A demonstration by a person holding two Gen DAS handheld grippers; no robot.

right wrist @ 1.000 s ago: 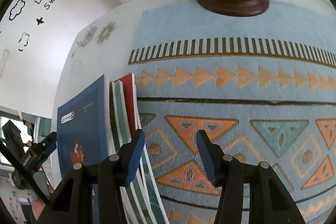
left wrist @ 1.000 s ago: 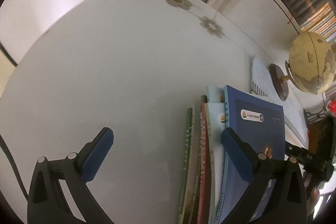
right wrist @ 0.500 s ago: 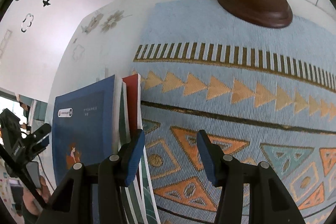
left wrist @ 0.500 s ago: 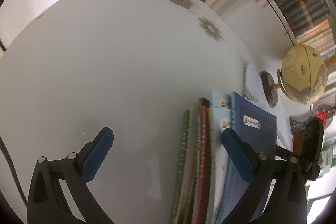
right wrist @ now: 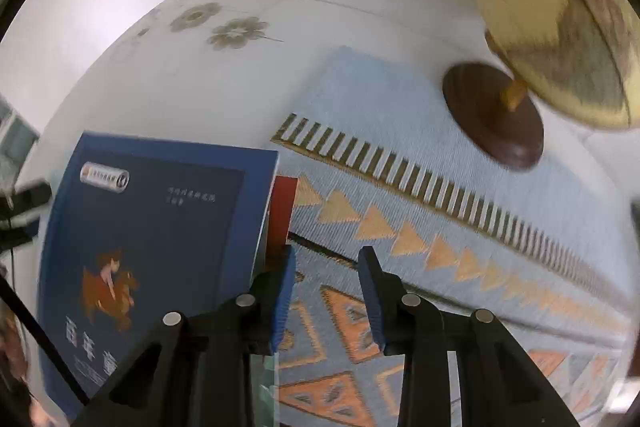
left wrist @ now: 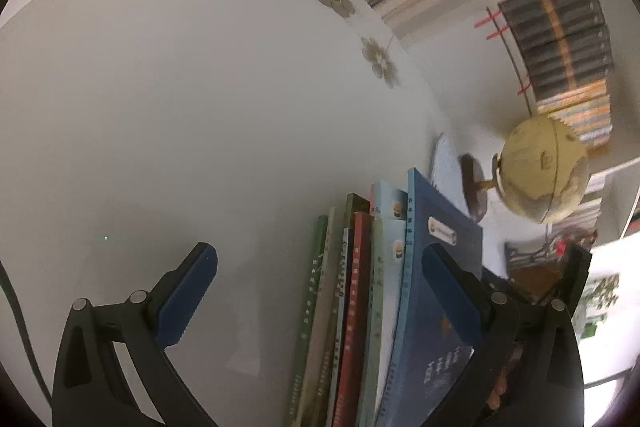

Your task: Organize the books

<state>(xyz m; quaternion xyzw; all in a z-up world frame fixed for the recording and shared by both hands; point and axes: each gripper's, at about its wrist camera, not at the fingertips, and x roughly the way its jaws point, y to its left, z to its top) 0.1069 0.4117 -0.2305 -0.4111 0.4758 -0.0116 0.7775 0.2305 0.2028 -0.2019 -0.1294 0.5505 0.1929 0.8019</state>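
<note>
Left hand-held gripper (left wrist: pixel 316 293) released, right hand-held gripper (right wrist: pixel 326 291) released; books (left wrist: pixel 360 307) upright (navy cover outermost).

Right gripper (right wrist: pixel 326 291) stands with jaws apart, nothing between them, over a blue patterned mat (right wrist: pixel 400 155). Its left finger sits against a row of books (right wrist: pixel 276 219), the dark blue book (right wrist: pixel 152 227) outermost. A globe (right wrist: pixel 560 15) on a brown base rests on the mat. White desk (right wrist: pixel 192 83) beyond.
</note>
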